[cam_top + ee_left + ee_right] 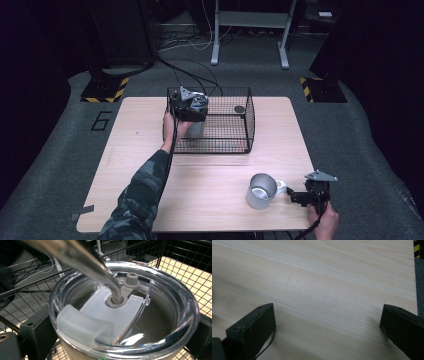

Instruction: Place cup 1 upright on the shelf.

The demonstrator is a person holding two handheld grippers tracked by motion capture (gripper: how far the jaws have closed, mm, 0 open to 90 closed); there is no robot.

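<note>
A tumbler [150,315] with a clear lid and a bent metal straw [82,260] stands inside the black wire basket [248,122] at its left end. My left gripper [120,337] is shut on the tumbler, one black jaw against each side of it. In the high view the left gripper [189,106] hangs over the tumbler's pale body [194,130]. A silver metal mug [261,190] stands near the table's front right, its handle pointing right. My right gripper [298,196] sits just right of that handle, apart from it. The right gripper [327,327] is open wide over bare wood.
A small dark round thing [239,109] lies at the basket's back right. The wooden table [210,180] has free room in its middle and left. Cables and a metal frame [250,30] stand on the floor beyond the table.
</note>
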